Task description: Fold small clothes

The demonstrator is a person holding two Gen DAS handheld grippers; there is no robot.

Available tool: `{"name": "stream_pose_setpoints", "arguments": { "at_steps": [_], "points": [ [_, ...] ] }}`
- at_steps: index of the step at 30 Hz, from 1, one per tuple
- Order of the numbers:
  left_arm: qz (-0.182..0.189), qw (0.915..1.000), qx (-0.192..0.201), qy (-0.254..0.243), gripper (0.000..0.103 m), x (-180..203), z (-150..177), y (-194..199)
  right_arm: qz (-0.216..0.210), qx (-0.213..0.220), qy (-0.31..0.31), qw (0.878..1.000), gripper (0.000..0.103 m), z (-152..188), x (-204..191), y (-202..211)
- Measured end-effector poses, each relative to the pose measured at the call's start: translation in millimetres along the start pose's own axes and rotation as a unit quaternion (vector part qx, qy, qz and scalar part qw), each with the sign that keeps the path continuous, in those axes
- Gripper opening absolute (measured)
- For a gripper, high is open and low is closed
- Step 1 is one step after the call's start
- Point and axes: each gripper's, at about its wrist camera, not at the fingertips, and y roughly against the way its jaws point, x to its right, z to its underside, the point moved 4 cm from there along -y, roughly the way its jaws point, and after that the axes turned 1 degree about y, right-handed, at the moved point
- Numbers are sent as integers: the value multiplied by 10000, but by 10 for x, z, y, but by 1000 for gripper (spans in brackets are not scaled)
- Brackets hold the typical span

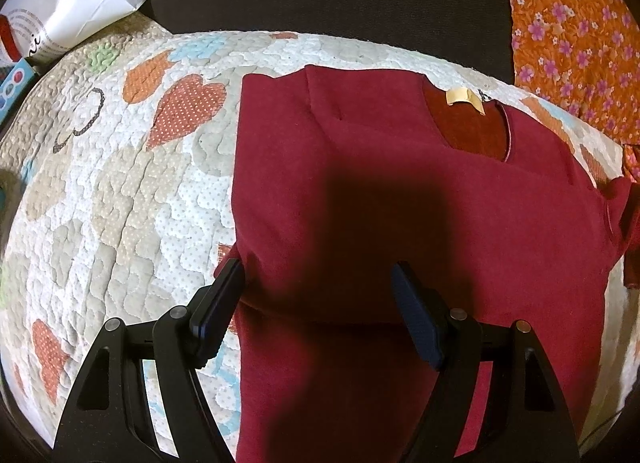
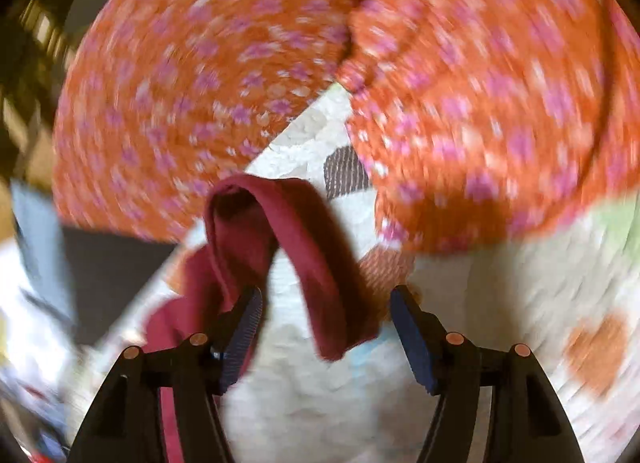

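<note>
- Dark red shirt lies flat on a quilted patchwork cover, its sleeve looped up at the right
- Left gripper spread over the shirt's side edge; pin it there
- Right gripper spread, sleeve draped between, unpinched; lay it inward

The left gripper angles steeply downward, its jaws spread wide with nothing pinched between the dark pads. The right gripper tilts down at a shallower angle, jaws parted, its left finger just beside hanging cloth; the view is motion-blurred.
</note>
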Motion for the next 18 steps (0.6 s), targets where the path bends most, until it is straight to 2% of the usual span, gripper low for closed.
{"name": "stream_pose_setpoints", "arguments": {
  "at_steps": [2, 3, 4, 5, 7, 10, 11, 13, 14, 16, 18],
  "points": [
    [-15, 10000, -3, 4, 76, -4, -5, 6, -92, -291, 204, 9993, 62, 6, -37, -209],
    [-10, 10000, 5, 12, 76, -10, -7, 13, -179, -413, 283, 9986, 42, 64, -2, -277],
    [4, 10000, 13, 29, 76, -18, -12, 22, -160, -546, 368, 9977, 10, 81, 11, -350],
    [17, 10000, 16, 47, 76, -27, -18, 30, 34, -564, 440, 9974, 5, 82, 53, -378],
    [64, 9999, 31, 102, 76, -54, -37, 61, 262, -249, 596, 9976, 5, -2, 107, -245],
    [161, 9996, 108, 210, 76, -105, -85, 146, 900, 637, 959, 9893, 5, -367, 88, 264],
    [188, 9994, 138, 254, 76, -124, -101, 176, 1159, 1030, 1128, 9814, 5, -514, 43, 497],
    [268, 9987, 209, 390, 76, -180, -140, 253, 1418, 1675, 1561, 9630, 5, -697, -155, 915],
    [304, 9982, 235, 458, 76, -208, -155, 287, 1491, 2068, 1891, 9483, 5, -769, -365, 1168],
    [396, 9968, 297, 633, 76, -293, -195, 364, 1327, 2553, 2399, 9272, 5, -780, -799, 1469],
    [467, 9953, 343, 771, 76, -382, -232, 434, 891, 2843, 2927, 9086, 5, -660, -1273, 1669]
  ]
}}
